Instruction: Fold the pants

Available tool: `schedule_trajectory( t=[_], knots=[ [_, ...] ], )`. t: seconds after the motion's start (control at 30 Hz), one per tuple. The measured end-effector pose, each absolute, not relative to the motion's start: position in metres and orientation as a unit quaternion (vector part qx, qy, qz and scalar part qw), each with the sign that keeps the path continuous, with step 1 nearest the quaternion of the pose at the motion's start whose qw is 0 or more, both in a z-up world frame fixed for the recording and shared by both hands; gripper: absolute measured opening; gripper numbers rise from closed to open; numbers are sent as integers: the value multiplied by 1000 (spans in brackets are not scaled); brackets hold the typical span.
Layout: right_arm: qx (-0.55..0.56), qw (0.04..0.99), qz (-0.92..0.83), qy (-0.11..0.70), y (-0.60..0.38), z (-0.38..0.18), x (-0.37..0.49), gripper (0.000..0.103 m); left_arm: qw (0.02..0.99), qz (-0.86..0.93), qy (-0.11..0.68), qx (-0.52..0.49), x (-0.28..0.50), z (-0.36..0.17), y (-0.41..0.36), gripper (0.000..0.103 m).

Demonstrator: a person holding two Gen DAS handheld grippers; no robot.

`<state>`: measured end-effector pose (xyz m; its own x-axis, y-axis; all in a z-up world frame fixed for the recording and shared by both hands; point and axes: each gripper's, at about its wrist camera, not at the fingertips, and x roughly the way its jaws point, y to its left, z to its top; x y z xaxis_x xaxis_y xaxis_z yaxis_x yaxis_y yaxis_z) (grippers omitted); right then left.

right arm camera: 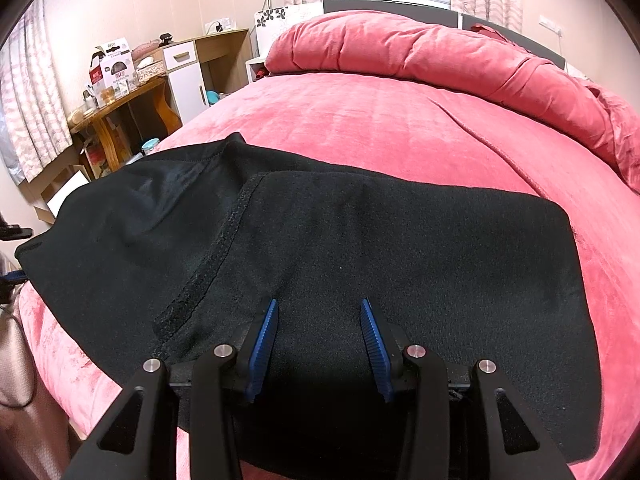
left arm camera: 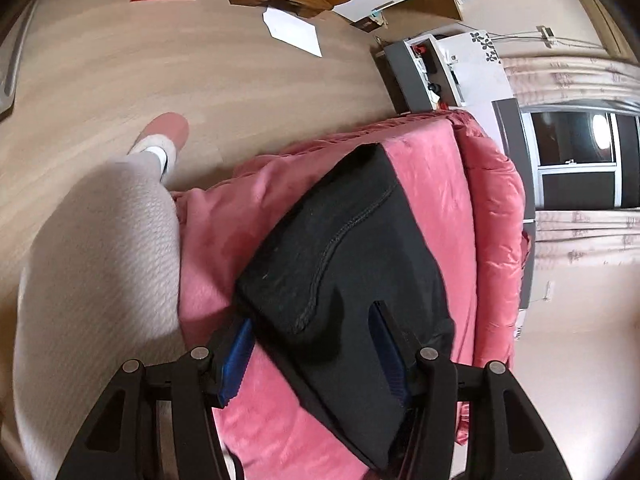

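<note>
The black pants (right arm camera: 360, 248) lie folded into a thick rectangle on the pink bed (right arm camera: 380, 120), a stitched seam running across the top layer. My right gripper (right arm camera: 318, 308) is open, its blue-padded fingers (right arm camera: 262, 344) spread just above the near edge of the pants, holding nothing. In the left wrist view the pants (left arm camera: 344, 248) lie near the bed's edge. My left gripper (left arm camera: 312, 320) is open, its jaws wide apart around the corner of the folded pants, one finger (left arm camera: 236, 360) over the pink cover and the other over the black cloth.
A rolled pink duvet (right arm camera: 460, 52) lies at the head of the bed. A wooden desk (right arm camera: 120, 96) with boxes stands to the left. The person's leg in beige trousers (left arm camera: 96, 264) and a pink slipper (left arm camera: 168, 132) stand on the wooden floor beside the bed.
</note>
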<state>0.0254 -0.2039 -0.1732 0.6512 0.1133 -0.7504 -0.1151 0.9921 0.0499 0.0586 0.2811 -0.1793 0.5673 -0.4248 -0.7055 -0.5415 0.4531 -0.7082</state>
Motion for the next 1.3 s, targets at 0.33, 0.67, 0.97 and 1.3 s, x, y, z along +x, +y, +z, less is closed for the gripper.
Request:
schedule_trajectory(
  t=[0.33,0.67,0.97,1.3],
  knots=[
    [5,910,66,410,-205,-173,24,44,773,64,432,-461,59,-160,262,15],
    [35,910,75,407,-213,-167,23,44,876,-49,347,-332,69,-65,203,14],
    [125,902,43,410,-247,-158,15,44,897,-232,303,-223,93,12,107,14],
    [231,894,33,384,-294,-140,-2,44,832,-422,337,-126,92,17,-30,14]
  ],
)
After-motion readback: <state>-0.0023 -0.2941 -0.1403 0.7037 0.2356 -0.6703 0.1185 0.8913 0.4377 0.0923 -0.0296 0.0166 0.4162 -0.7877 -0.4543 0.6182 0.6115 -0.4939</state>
